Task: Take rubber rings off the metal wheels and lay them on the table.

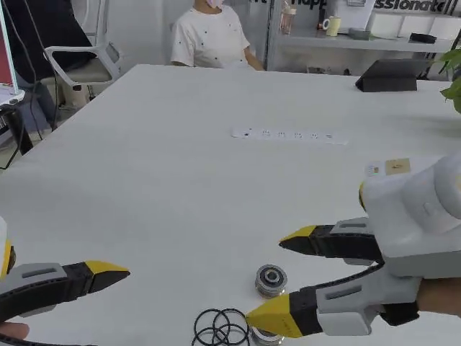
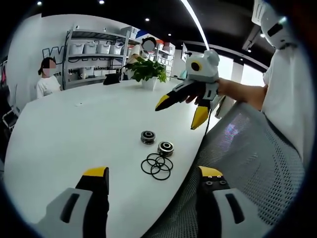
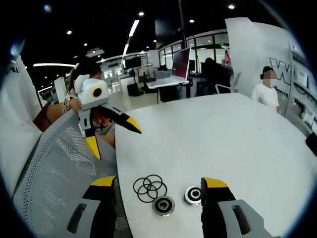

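The left gripper [image 3: 118,144] and right gripper [image 2: 178,115] gape empty. By the bench [image 3: 223,134] edge, gripper views show both wheels [image 3: 163,205] whole; head view half-hides one.

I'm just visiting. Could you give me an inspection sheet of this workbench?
Surface: white table.
Job's things: two metal wheels close together near the table's edge; loose black rubber rings overlapping in a pile beside them.
Clutter: white power strip mid-table; dark case at the far side.
Grippers: left gripper and right gripper both open, holding nothing.
Cables: nothing seen.
Surroundings: seated person, shelves, potted plant.
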Demonstrator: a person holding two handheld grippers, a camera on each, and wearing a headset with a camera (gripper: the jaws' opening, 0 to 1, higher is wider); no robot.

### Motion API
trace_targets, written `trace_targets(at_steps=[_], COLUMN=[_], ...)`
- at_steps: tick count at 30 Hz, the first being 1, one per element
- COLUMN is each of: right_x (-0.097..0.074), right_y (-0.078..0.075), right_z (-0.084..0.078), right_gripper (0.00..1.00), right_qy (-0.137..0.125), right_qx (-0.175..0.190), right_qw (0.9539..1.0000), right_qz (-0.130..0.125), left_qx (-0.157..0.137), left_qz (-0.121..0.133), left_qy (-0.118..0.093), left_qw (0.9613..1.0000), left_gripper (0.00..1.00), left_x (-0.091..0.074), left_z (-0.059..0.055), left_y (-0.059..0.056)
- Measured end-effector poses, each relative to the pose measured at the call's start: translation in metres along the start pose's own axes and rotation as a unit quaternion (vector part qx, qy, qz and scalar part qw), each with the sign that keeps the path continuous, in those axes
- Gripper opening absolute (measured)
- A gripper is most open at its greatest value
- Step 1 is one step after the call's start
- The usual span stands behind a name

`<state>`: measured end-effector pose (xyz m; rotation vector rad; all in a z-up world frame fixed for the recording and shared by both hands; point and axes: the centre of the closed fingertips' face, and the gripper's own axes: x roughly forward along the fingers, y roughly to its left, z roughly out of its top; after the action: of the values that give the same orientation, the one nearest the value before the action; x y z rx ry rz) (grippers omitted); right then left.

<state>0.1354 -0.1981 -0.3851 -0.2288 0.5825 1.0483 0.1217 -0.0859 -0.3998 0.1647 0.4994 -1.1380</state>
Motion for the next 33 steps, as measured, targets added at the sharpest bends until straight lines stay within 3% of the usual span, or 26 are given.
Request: trace_targets(at_steps=[4,10,16,20,27,33], right_x=[-0.013,-0.038,-0.061,-0.072,-0.08,-0.074], right_y=[-0.009,-0.019,-0.028,-0.029,-0.025,-0.019], right_z=[-0.012,-0.021,-0.032,-0.046,-0.063,-0.075], right_gripper=[0.78,0.85,0.89,0.9,0.92,0.9], right_qy=[0.006,-0.02,-0.063,-0.068,-0.072,-0.06], right_qx=[0.002,0.04,0.087,0.112,0.149,0.166], right_qw=[0.9997,0.9978,0.9911,0.9868,0.98,0.9774], right_qz=[-0.024,-0.05,-0.078,-0.095,-0.111,-0.116], left_qx=[-0.002,-0.003,-0.005,-0.006,-0.009,-0.011], left_qz=[-0.001,-0.002,-0.005,-0.006,-0.015,-0.016], left_qy=[0.0,0.0,0.004,0.004,0.014,0.018], left_qw=[1.0,1.0,1.0,1.0,0.9998,0.9997], left_gripper=[0.7,0.71,0.72,0.72,0.73,0.73], left_x=[0.0,0.0,0.001,0.001,0.004,0.004], left_z=[0.0,0.0,-0.001,-0.002,-0.006,-0.007], left_y=[0.0,0.0,-0.001,-0.002,-0.005,-0.006])
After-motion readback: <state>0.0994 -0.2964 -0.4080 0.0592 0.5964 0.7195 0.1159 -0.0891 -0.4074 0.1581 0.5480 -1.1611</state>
